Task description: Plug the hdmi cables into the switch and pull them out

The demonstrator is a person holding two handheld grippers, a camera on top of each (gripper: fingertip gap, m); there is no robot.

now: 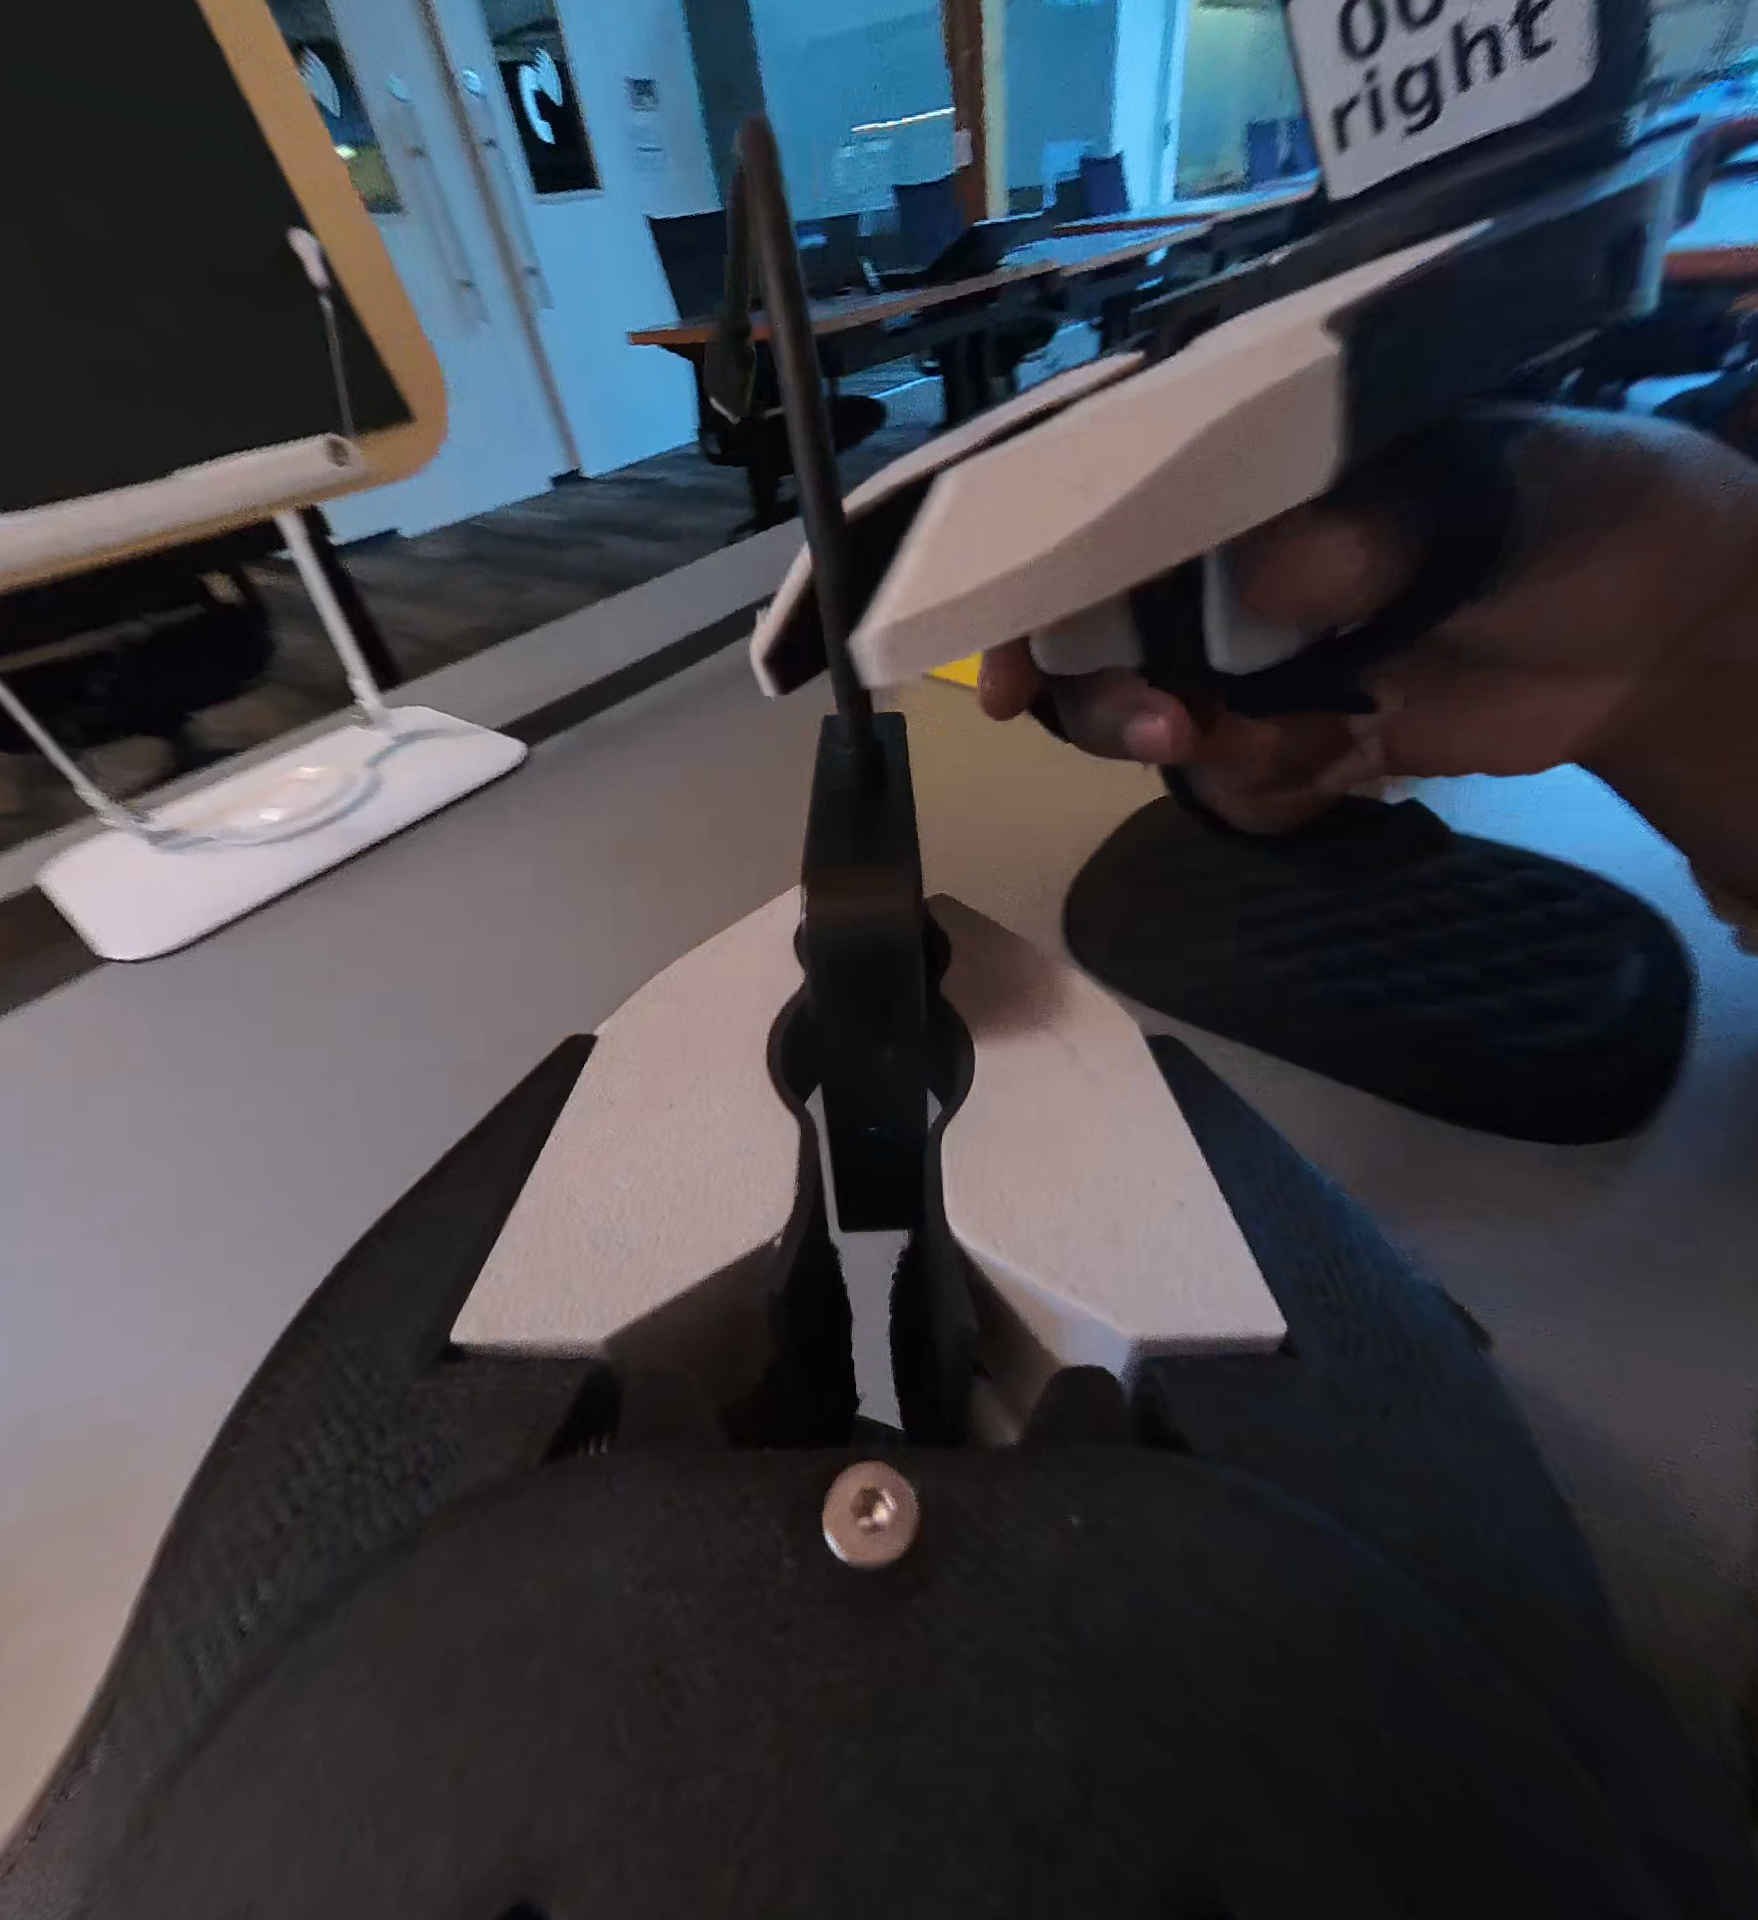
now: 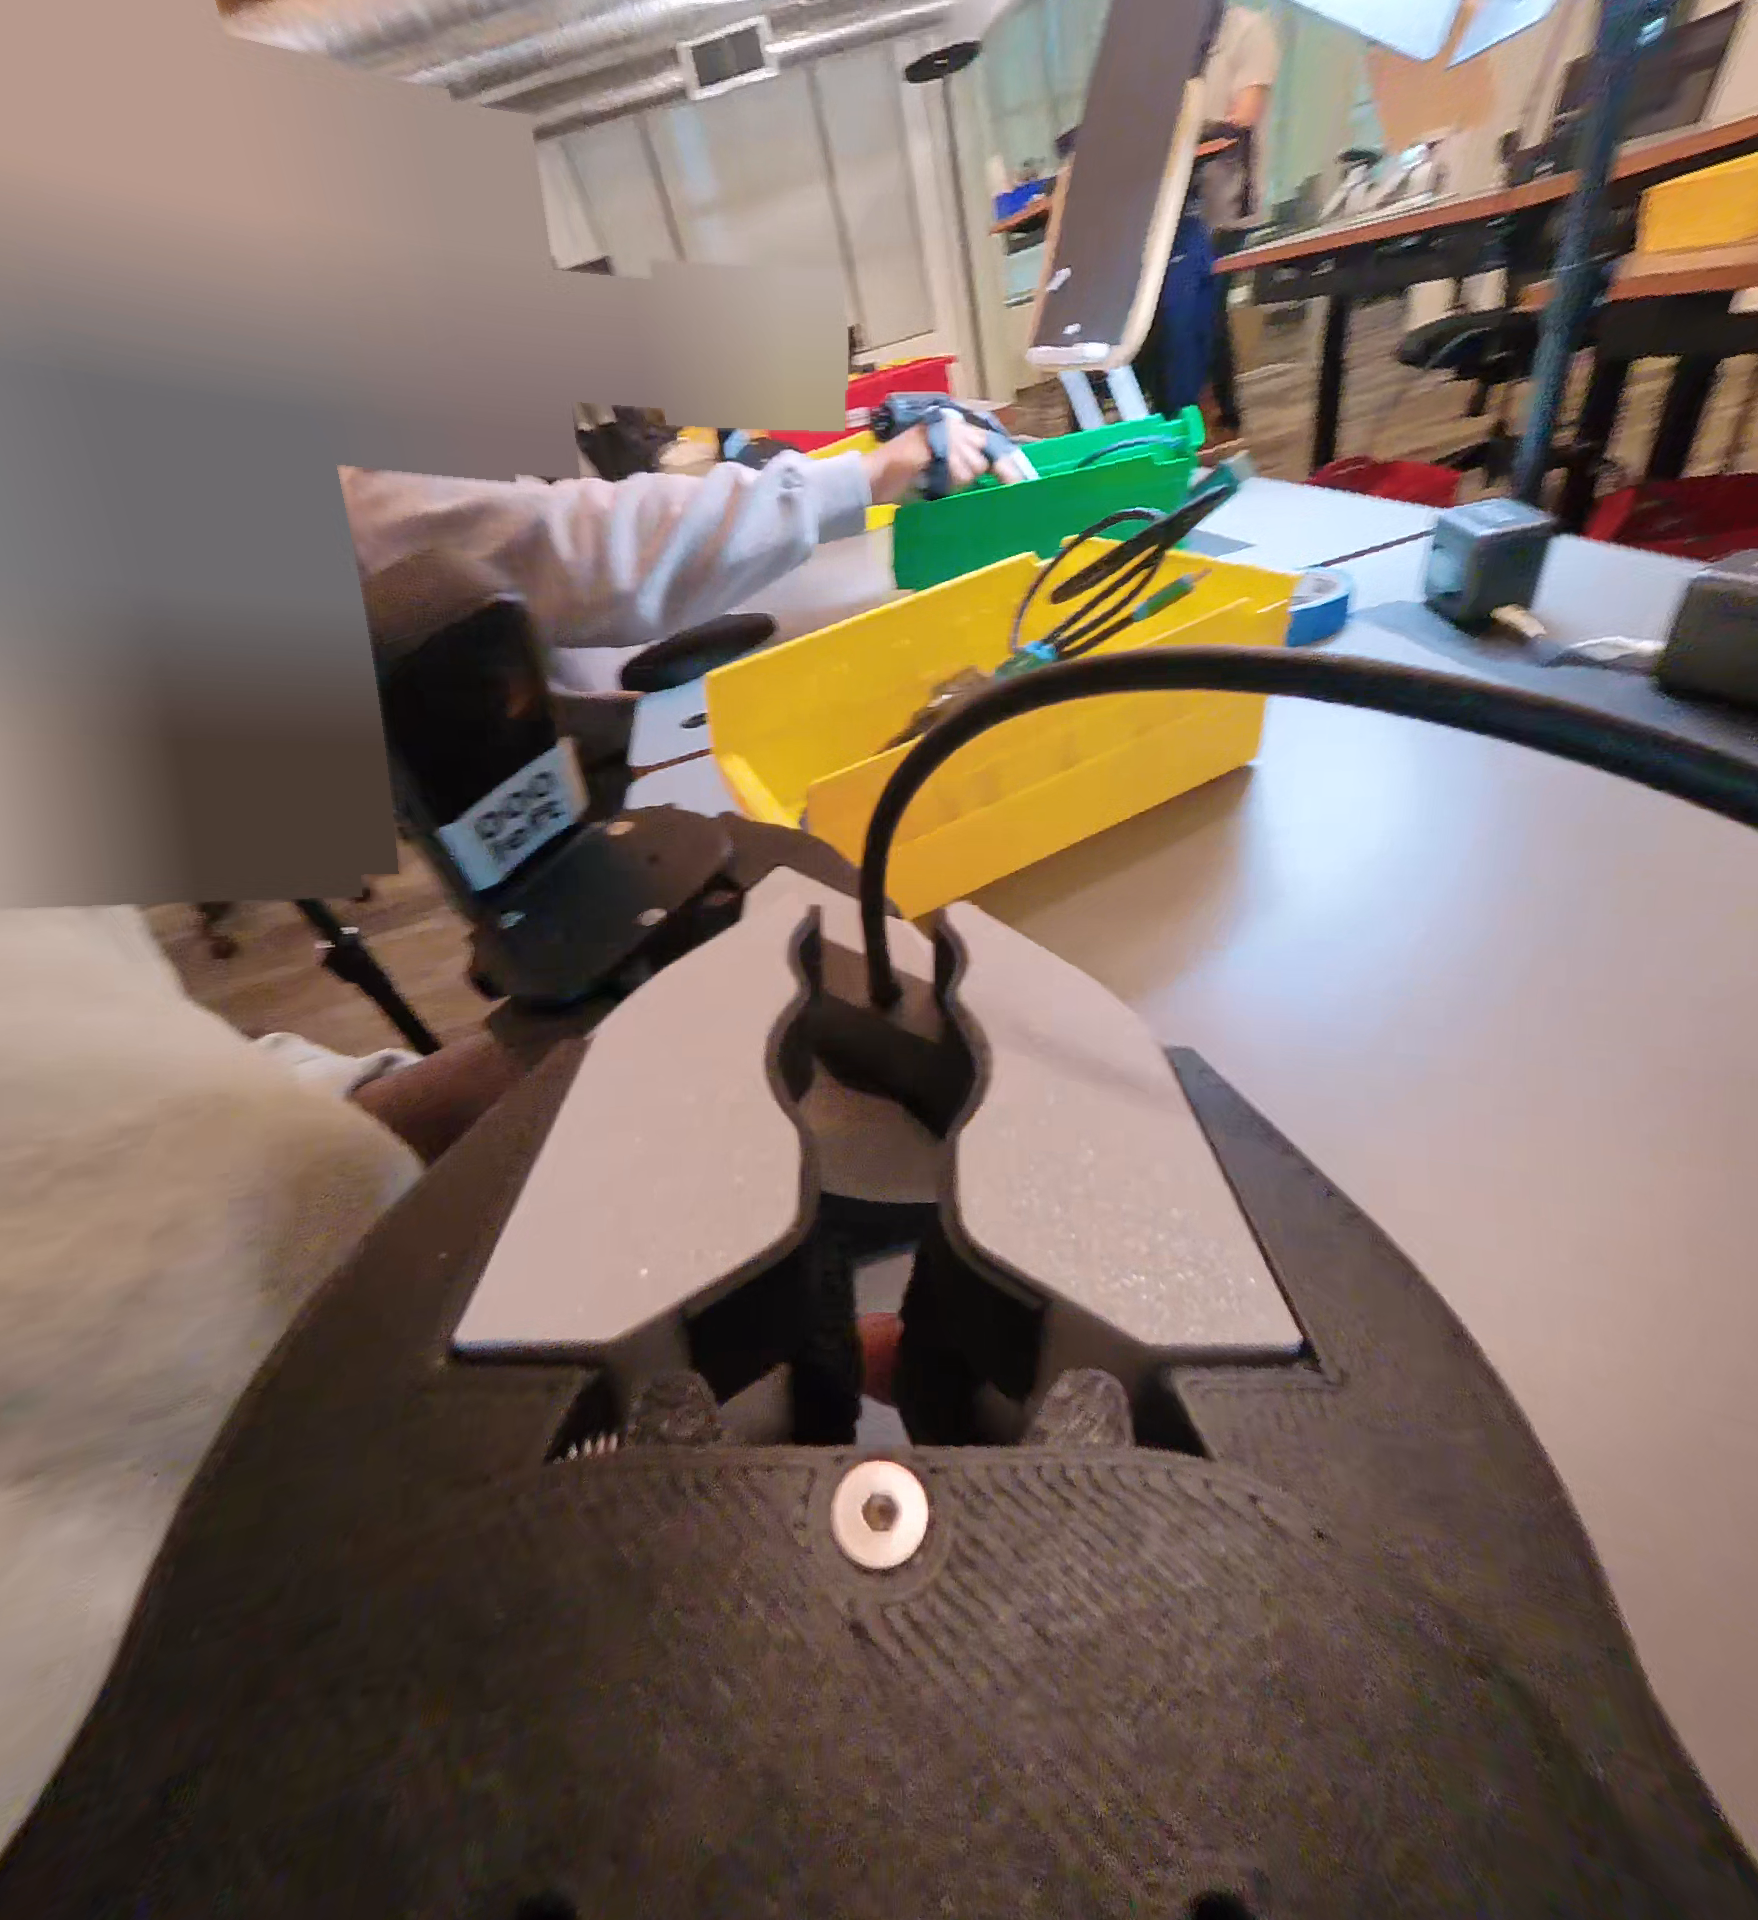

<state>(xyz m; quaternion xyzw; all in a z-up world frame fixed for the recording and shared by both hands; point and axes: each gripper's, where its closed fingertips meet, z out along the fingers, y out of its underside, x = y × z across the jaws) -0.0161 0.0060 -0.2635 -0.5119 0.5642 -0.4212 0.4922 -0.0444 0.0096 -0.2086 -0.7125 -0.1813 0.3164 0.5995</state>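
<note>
Left gripper [image 1: 870,1049] fingers clamp the rigid black moulded HDMI plug [image 1: 862,935] above the grey bench [image 1: 231,1195]; right gripper [image 2: 875,997] fingers pinch its light, springy black cable [image 2: 1374,686], best gripped by the plug body

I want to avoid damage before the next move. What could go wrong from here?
1. The right claw grips only the thin cable above the black plug; pulling may strain that joint.
2. The left claw holds the plug narrowly, so it may twist.
</note>
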